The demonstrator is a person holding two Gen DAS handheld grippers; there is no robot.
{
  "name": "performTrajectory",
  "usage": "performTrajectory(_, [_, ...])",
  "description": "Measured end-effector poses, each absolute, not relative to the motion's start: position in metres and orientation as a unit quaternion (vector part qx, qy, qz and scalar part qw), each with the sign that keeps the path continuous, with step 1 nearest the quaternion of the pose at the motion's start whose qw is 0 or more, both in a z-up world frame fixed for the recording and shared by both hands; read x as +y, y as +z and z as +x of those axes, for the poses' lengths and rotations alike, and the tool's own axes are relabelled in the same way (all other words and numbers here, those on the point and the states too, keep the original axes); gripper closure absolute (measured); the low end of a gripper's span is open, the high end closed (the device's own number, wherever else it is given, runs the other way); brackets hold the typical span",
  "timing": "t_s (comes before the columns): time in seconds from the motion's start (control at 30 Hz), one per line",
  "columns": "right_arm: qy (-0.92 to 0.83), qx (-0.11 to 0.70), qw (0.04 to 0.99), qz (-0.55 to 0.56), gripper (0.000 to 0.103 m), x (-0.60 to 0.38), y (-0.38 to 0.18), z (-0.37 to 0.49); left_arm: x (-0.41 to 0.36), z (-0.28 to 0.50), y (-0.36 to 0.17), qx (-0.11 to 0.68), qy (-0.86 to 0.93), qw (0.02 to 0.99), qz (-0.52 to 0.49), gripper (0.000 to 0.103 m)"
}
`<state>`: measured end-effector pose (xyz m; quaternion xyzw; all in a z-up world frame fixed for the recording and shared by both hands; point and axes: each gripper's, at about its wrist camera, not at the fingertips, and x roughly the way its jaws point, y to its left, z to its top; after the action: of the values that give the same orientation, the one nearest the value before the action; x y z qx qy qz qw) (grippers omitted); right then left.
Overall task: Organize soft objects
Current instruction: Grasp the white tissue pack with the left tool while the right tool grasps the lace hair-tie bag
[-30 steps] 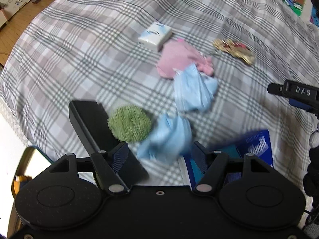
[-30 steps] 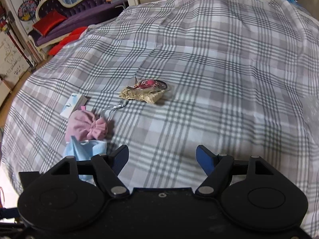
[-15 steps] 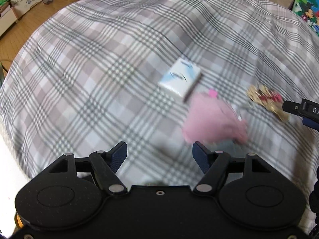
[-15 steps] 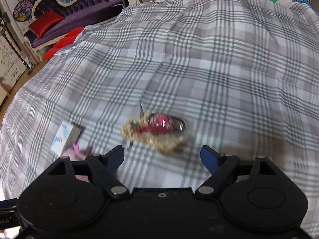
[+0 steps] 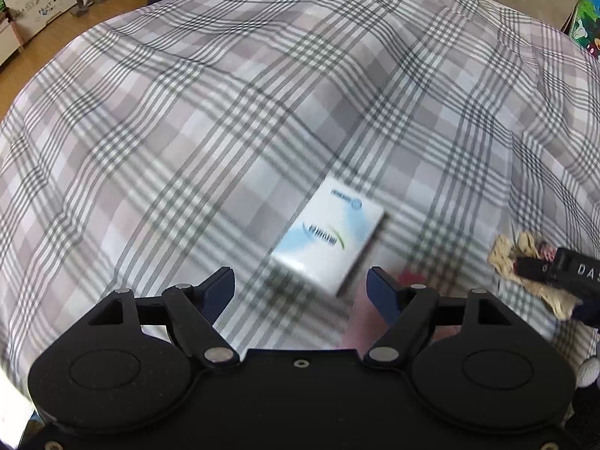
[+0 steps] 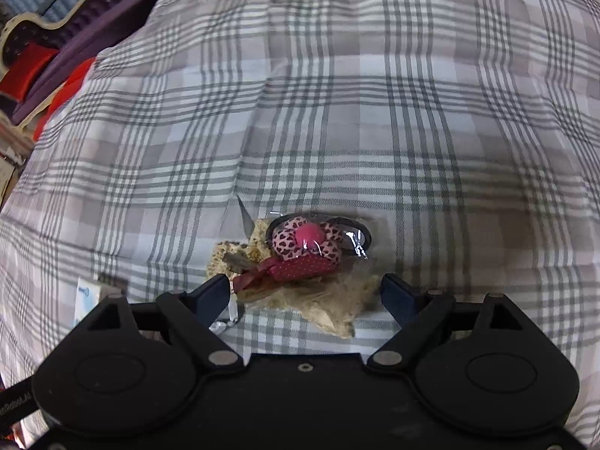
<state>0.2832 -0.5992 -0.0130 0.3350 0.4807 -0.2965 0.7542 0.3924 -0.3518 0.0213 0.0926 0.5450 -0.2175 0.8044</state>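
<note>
Hair-tie packet (image 6: 303, 262) with the pink heart-print flower is lying on the plaid bedspread (image 6: 375, 112), sitting right between my right gripper (image 6: 305, 294) fingers, nothing clamped, jaws spread wide, fingertips flanking the beige straw backing on both sides. Cannot tell if the tips are touching it. Plenty of bare bedspread is stretching beyond and to the right of the packet. White tissue pack (image 6: 84, 298) is peeking out at the left, just beside my left finger (image 6: 210, 294).

My left gripper (image 5: 302, 288) is also gaping, holding nothing, hovering over the tissue pack (image 5: 330, 236), which is lying tilted on the bedspread (image 5: 187, 131), blurred. A pink soft thing (image 5: 360, 315) is showing under my right fingertip (image 5: 382, 292), mostly hidden. The straw packet (image 5: 513, 262) is sitting near the right edge of this view, with the other gripper's black finger over it. Bed's left edge is dropping off to wood floor (image 5: 15, 75); wide open fabric is lying ahead and left.
</note>
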Motion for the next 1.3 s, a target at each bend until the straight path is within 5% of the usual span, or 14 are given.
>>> performTrajectory(0.73, [-0.306,0.469,0.790,0.250,0.029,-0.571,-0.015,0.287,-0.390,0.414,-0.014,0.550,-0.225,0.793,0.132,0.024])
performTrajectory(0.93, [-0.308,0.466,0.787,0.260,0.039,-0.571,-0.012,0.283,-0.396,0.411,-0.010,0.549,-0.244,0.790,0.126,0.045])
performTrajectory(1.3, [-0.299,0.458,0.786,0.290,0.056,-0.572,-0.006,0.274,-0.398,0.397,0.003,0.558,-0.221,0.789,0.130,0.049])
